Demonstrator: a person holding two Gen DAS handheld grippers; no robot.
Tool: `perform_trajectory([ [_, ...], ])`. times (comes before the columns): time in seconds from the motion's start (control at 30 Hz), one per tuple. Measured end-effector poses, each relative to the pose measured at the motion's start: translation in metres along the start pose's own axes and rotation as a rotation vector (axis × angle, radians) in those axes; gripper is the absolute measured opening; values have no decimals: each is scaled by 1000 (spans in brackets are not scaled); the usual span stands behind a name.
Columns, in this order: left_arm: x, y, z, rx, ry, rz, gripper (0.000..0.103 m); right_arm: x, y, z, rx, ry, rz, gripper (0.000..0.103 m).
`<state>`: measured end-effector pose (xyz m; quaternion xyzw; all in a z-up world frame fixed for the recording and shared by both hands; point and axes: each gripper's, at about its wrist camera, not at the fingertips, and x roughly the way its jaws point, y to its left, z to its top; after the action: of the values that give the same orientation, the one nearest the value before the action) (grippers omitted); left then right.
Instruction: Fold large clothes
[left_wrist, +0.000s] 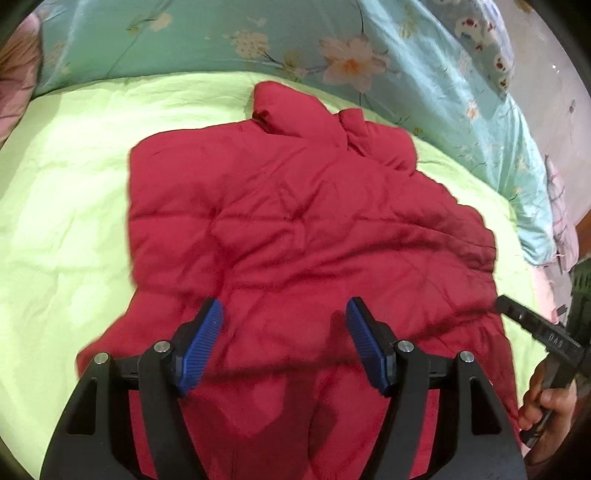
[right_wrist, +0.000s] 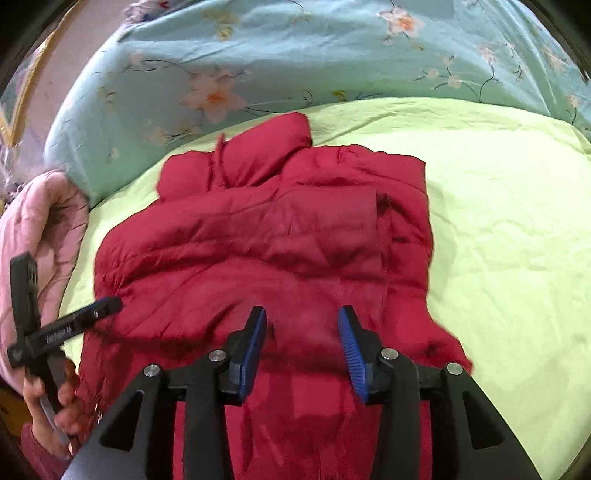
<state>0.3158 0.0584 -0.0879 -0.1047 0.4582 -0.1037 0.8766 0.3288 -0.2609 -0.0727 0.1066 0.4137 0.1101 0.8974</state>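
Note:
A red quilted puffer jacket (left_wrist: 295, 229) lies spread on a light green bed sheet (left_wrist: 66, 221), collar at the far end. It also shows in the right wrist view (right_wrist: 280, 251). My left gripper (left_wrist: 284, 314) is open and empty, hovering just above the jacket's near part. My right gripper (right_wrist: 301, 325) is open and empty too, above the jacket's near part. The other hand-held gripper shows at the right edge of the left wrist view (left_wrist: 532, 328) and at the left edge of the right wrist view (right_wrist: 66, 325).
A teal floral duvet (left_wrist: 221, 40) is heaped along the far side of the bed, also in the right wrist view (right_wrist: 295, 62). A pink quilt (right_wrist: 40, 229) lies at the left. The green sheet (right_wrist: 509, 229) surrounds the jacket.

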Motion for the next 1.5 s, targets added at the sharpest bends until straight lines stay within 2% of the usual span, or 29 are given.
perform_trajectory([
  [0.1, -21, 4, -21, 6, -6, 26, 69, -14, 5, -16, -14, 3, 20, 46],
  [0.17, -35, 7, -41, 23, -6, 99, 69, -23, 13, -33, -36, 8, 38, 50],
  [0.33, -58, 12, -87, 47, 3, 179, 69, -50, 26, -74, -93, 17, 59, 52],
  [0.47, -75, 22, -117, 13, 25, 173, 69, -71, 29, -106, -106, 12, 67, 60],
  [0.73, -109, 30, -161, -3, 42, 173, 69, -106, 15, -147, -87, -6, 40, 60],
  [1.17, -140, 26, -193, 1, 26, 170, 69, -142, -9, -184, -27, -11, 11, 61],
  [1.5, -153, 36, -208, -14, 22, 180, 69, -156, -13, -202, -8, -18, 1, 62],
])
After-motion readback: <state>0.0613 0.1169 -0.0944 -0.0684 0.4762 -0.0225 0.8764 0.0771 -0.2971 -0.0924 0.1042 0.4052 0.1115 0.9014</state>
